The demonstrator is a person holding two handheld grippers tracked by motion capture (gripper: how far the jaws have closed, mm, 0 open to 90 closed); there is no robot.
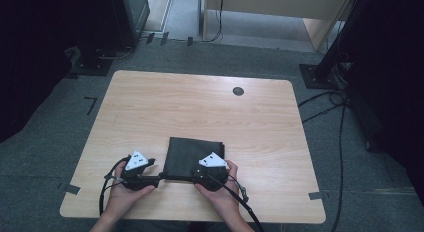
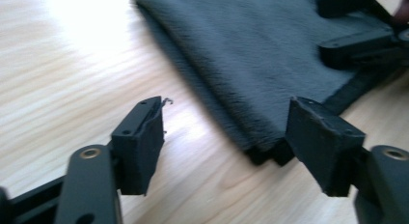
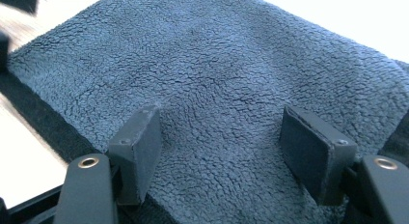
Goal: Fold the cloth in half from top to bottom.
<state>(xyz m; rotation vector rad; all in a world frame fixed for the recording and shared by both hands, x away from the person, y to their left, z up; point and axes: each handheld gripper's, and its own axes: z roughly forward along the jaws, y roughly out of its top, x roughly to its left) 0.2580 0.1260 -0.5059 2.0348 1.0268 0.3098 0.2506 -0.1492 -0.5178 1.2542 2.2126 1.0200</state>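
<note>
Hands: 2 hands are coming in over the near edge of the table (image 1: 150,99), the left hand (image 1: 125,189) and the right hand (image 1: 222,192), each gripping 1 tool.
Left gripper (image 1: 161,178): it is lying low at the near left corner of the cloth, pointing across toward the other tool; its jaws are standing wide apart with nothing pinched, 1 pad over bare wood, the other just beside the cloth's corner.
Right gripper (image 1: 192,173): it is sitting at the near edge of the cloth, its jaws spread wide over the fuzzy top without clamping it.
Cloth (image 1: 192,152): folded dark and square, it is lying flat on the near middle of the table, between the 2 tools.
Table: pale wood, with a small dark round plug (image 1: 238,91) sitting near the far edge.
</note>
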